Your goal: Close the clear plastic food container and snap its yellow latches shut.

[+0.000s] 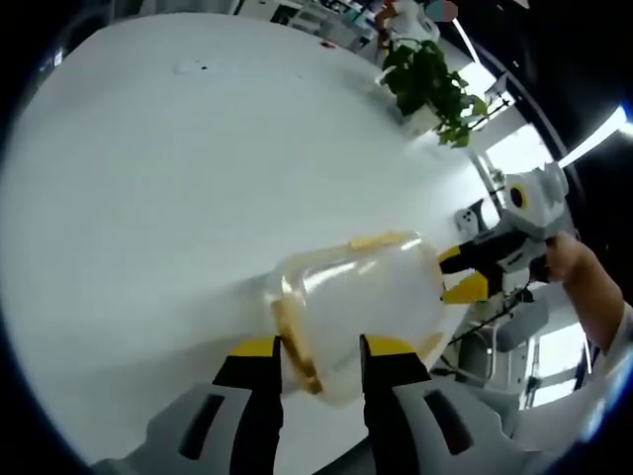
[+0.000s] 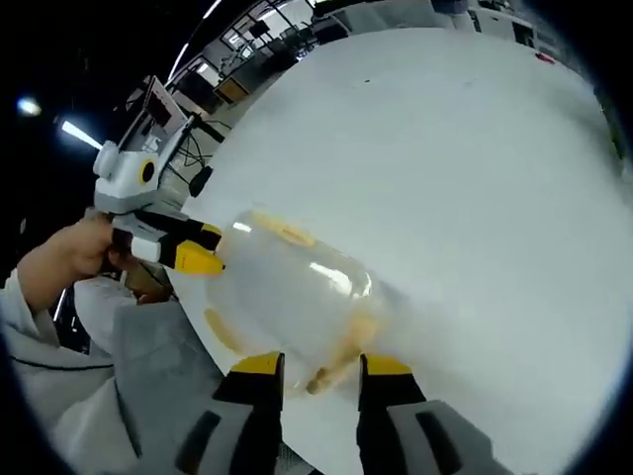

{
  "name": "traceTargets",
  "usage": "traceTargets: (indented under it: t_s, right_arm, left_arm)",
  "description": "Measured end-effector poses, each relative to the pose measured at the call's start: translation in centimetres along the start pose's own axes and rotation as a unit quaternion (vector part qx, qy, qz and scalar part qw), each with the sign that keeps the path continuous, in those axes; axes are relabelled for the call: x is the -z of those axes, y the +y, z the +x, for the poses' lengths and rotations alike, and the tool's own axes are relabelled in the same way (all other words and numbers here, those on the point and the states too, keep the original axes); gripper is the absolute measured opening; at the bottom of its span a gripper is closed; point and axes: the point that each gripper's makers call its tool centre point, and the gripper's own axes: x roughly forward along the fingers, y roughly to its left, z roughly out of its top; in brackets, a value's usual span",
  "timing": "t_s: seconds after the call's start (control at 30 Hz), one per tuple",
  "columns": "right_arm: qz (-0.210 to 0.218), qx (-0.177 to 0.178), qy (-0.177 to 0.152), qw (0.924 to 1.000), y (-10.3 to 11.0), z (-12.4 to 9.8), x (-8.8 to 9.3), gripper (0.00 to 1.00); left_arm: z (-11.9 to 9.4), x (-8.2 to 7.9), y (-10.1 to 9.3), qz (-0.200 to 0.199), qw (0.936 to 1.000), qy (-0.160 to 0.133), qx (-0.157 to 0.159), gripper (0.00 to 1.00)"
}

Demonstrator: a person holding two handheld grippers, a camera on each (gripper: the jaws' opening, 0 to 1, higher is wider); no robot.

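The clear plastic container [image 1: 356, 302] is held between both grippers over the white table [image 1: 178, 178]. In the left gripper view my left gripper [image 1: 322, 348] is shut on its near end, where a yellow latch [image 1: 297, 348] lies between the jaws. Another yellow latch [image 1: 381, 240] shows on the container's top edge. The right gripper [image 1: 463, 273] reaches in from the right and touches the far end. In the right gripper view my right gripper [image 2: 323, 366] is shut on the container [image 2: 297, 282] at a yellow latch [image 2: 334, 368]. The left gripper [image 2: 198, 249] meets the far end.
A potted green plant [image 1: 430, 84] stands at the table's far edge. A person's hand [image 1: 584, 277] holds the right gripper, and a hand [image 2: 69, 252] with a white sleeve holds the left one. Desks and chairs stand beyond the table edge [image 2: 227, 89].
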Motion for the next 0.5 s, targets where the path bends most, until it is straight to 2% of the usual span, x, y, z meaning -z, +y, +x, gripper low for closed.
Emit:
traceTargets:
  t_s: [0.07,0.13,0.23,0.4,0.5]
  right_arm:
    - [0.001,0.011,0.003,0.9999,-0.6,-0.6,0.2,0.16]
    - [0.004,0.011,-0.005,0.9999,-0.8,-0.9,0.0,0.2]
    - [0.021,0.019,-0.008,0.9996,-1.2,-0.9,0.0,0.21]
    - [0.033,0.021,-0.011,0.9992,-0.4,0.2,-0.1,0.34]
    - [0.03,0.022,0.009,0.9993,0.8,0.9,0.5,0.39]
  left_arm:
    - [-0.1,0.0,0.1,0.003,1.0,0.001,-0.002,0.28]
    - [0.0,0.0,0.1,0.008,1.0,0.001,-0.004,0.28]
    - [0.0,0.0,0.0,0.012,0.9999,-0.001,-0.009,0.28]
    - [-0.1,0.0,0.1,0.015,0.9998,-0.004,-0.014,0.29]
    - [0.0,0.0,0.0,0.012,0.9998,-0.005,-0.014,0.28]
